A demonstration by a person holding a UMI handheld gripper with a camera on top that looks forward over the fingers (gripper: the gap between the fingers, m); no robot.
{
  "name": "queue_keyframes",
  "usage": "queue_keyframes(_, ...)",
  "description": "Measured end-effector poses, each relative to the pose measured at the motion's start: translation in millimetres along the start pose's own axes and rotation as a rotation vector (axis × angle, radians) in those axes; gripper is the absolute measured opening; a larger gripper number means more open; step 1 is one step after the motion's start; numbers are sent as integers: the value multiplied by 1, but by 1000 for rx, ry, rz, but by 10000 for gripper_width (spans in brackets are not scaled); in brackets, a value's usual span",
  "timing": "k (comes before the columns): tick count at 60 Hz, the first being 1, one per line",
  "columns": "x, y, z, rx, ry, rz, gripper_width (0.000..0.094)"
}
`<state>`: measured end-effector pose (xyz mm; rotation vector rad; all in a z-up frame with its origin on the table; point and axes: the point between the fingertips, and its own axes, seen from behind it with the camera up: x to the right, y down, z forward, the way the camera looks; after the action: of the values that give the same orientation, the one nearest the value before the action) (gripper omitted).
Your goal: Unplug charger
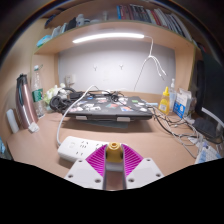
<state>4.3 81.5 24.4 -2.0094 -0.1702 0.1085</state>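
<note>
My gripper [113, 150] is low over a wooden desk [40, 145]. Its two magenta pads [97, 160] converge on a small tan charger [113, 147], and both press on it. A white power strip [74, 150] lies just left of the fingertips, touching or very close to the left finger. A thin white cable [68, 112] rises from the strip's far end towards the back of the desk. I cannot tell whether the charger's prongs sit in a socket; the fingers hide its base.
A closed dark laptop [108, 106] with stickers lies beyond the fingers. Bottles [166, 98] stand at the right and another bottle [38, 95] at the left. Tangled cables [178, 128] lie at the right. A bookshelf [110, 25] with a strip light hangs above.
</note>
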Motion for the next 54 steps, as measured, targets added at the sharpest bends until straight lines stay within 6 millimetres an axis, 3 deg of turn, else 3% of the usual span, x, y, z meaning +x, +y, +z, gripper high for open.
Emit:
queue_keyframes(11, 0, -7, -8, 35, -11, 6, 158)
queue_keyframes(21, 18, -77, -52, 182, 34, -36, 154)
queue_keyframes(26, 42, -85, -72, 170, 64, -19, 155)
queue_keyframes(30, 67, -70, -77, 127, 101, 9, 156)
queue_keyframes(34, 89, -41, -73, 56, 128, 39, 157)
queue_keyframes(41, 102, 9, -58, -63, 113, 95, 161)
queue_keyframes(48, 118, 31, -43, -127, 140, 74, 176)
queue_keyframes(54, 115, 37, -32, -165, 121, 63, 202)
